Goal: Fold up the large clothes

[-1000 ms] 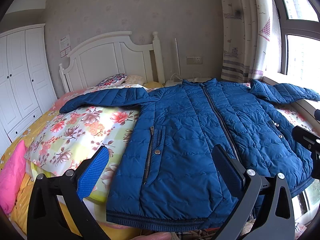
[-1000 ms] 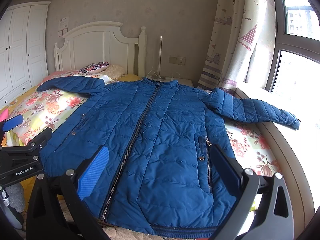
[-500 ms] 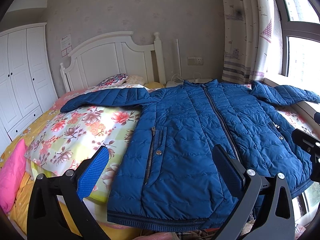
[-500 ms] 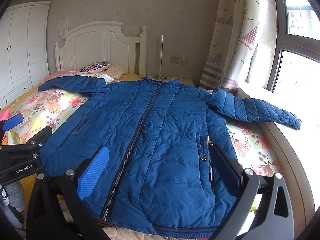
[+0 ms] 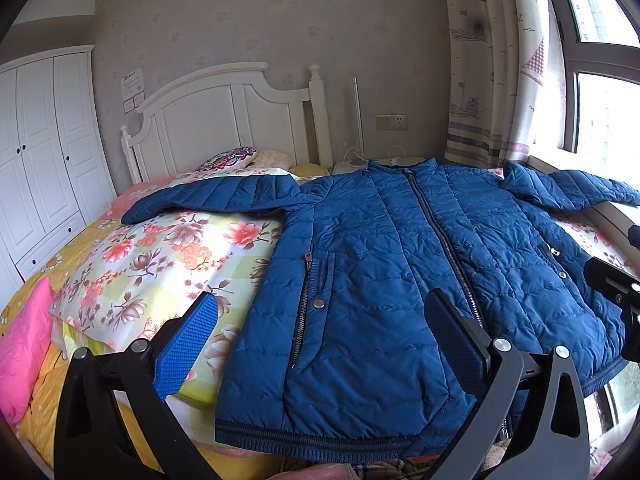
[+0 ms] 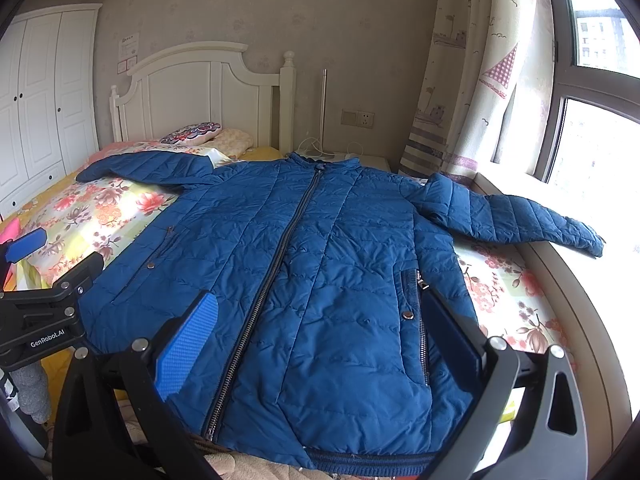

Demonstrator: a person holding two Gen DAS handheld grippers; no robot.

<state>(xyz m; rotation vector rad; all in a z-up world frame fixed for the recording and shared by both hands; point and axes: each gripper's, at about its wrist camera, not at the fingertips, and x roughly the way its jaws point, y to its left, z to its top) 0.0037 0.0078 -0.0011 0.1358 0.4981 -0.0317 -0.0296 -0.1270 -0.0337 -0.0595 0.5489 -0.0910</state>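
Both grippers, left gripper and right gripper, hover spread wide and empty above the hem of the blue jacket. It lies zipped, flat, sleeves outstretched, on the floral bed; by my judgement no fold is made yet.

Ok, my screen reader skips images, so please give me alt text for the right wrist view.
A blue padded jacket lies zipped and face up on a flowered bed, sleeves spread wide. The right claw hovers open above its hem; the left claw shows at the left edge.
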